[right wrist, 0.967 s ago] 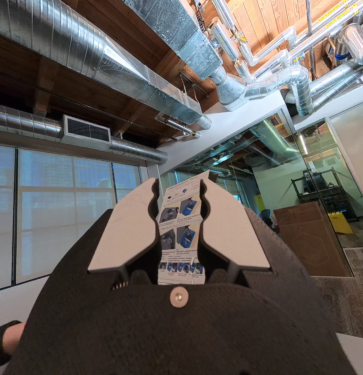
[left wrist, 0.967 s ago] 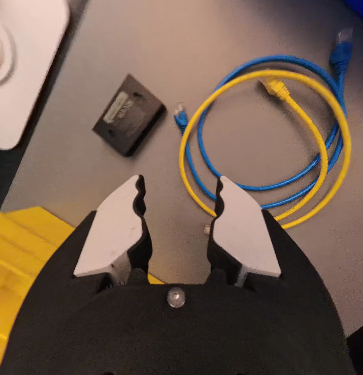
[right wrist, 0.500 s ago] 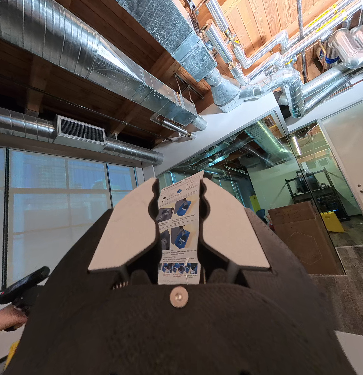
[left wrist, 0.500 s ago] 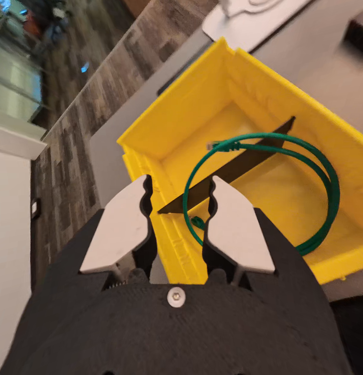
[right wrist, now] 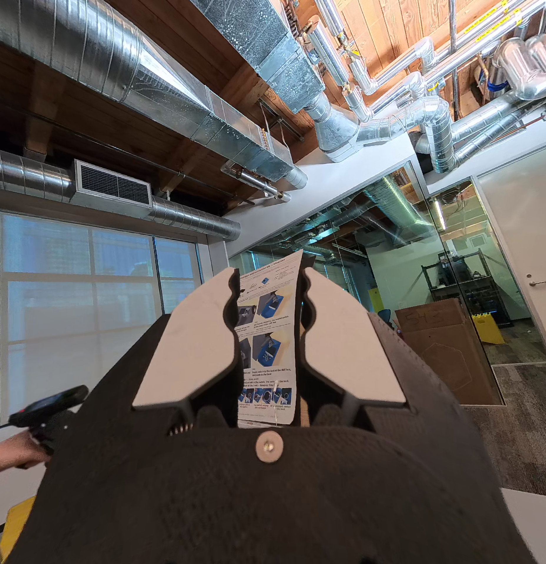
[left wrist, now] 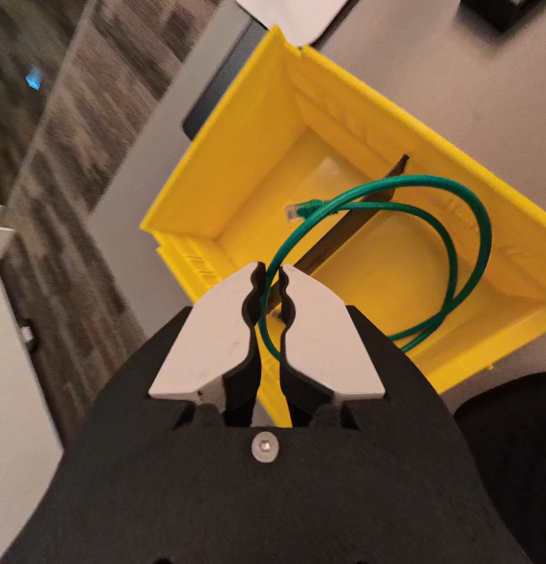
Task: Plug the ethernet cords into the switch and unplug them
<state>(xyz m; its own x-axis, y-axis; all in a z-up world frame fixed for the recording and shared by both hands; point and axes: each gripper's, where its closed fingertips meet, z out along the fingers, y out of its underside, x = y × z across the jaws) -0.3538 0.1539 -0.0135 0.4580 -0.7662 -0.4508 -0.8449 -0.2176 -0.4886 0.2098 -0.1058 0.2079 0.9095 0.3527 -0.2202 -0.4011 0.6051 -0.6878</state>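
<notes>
The green cord [left wrist: 467,244] was a thin round cable coiled into a loose double loop, with a green boot and a clear plastic plug [left wrist: 299,210] at the one end that showed. It lay inside the yellow bin [left wrist: 235,171], most of the coil on the bin's floor in the half nearer the camera, the plug end reaching over the dark divider [left wrist: 354,222] that crossed the bin slantwise. The left gripper [left wrist: 271,270] pointed down at the near wall of the bin, and one strand of the cord rose out of the coil and ran straight through the narrow slot between its two white fingers [left wrist: 216,329]. The fingers were nearly together, and the wavy black pads seemed to pinch the strand near the tips (the picture was somewhat blurred, so how firm the contact was could not be read). The rest of the loop swung away from the fingers, toward the bin's far side. The bin stood on a grey table [left wrist: 467,91], near the table's edge, with grey patterned floor [left wrist: 52,152] beyond. The right gripper [right wrist: 268,274] pointed upward, away from the bin, toward silver ducts [right wrist: 119,61] under a wooden ceiling; its fingers stood apart and held nothing, with a printed sheet [right wrist: 268,345] showing in the gap behind them.
</notes>
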